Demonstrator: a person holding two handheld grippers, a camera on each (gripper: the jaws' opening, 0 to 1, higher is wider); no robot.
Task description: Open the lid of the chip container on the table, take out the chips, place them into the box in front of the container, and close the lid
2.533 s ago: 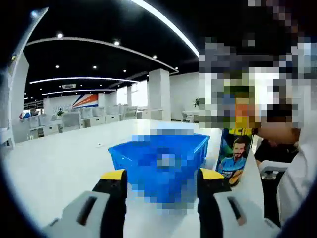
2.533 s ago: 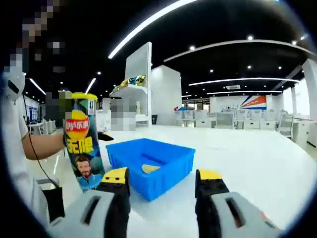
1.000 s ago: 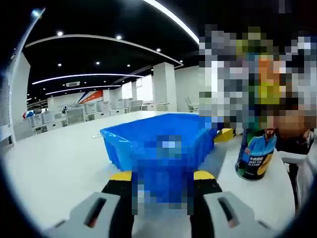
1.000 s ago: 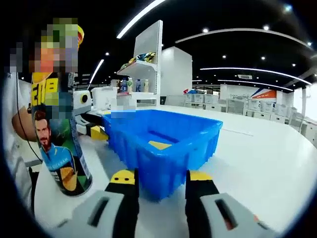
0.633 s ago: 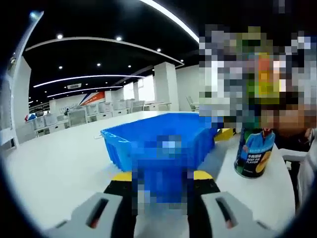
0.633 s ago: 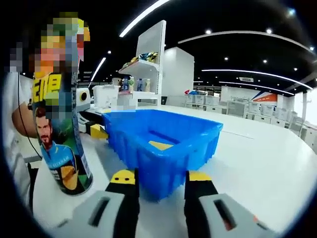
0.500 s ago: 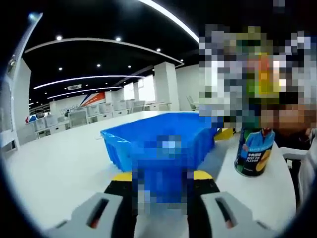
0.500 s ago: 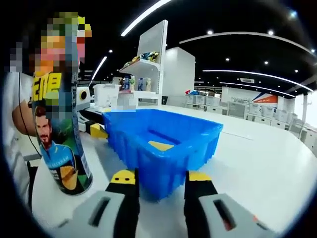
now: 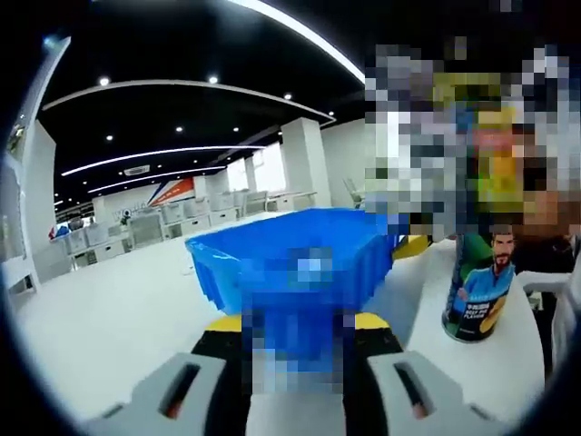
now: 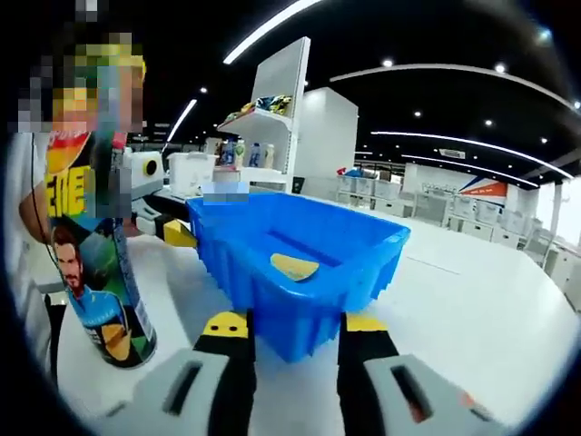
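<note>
In the right gripper view, the right gripper (image 10: pixel 295 327) rises from 6 o'clock with its two yellow-tipped jaws set one on each side of the near corner of the blue box (image 10: pixel 300 272); the jaws look pressed to the box's wall, so it appears closed on that corner. The box sits on the white bench (image 10: pixel 472 309), and a single pale yellow chip (image 10: pixel 295 266) lies on its floor near the middle. At 9 o'clock the chip container (image 10: pixel 95 263) stands upright on the bench just beside the box, apart from it, its printed side showing a figure and yellow lettering; its top is blurred, so whether the lid is on cannot be told. Behind the container, at the far side of the box, the left gripper (image 10: pixel 172 232) reaches in from 9 o'clock, its yellow tip next to the box's far corner. In the left gripper view, the left gripper (image 9: pixel 295 320) comes up from 6 o'clock with its jaws likewise astride the box (image 9: pixel 300 245), whose near wall is partly blurred; the jaws look shut against it, though the contact itself is hidden by the blur. The chip container (image 9: pixel 481 291) stands at 3 o'clock on the bench (image 9: pixel 109 318), just beside the box. A yellow tip of the right gripper (image 9: pixel 413 245) shows at the box's far edge, between box and container.
</note>
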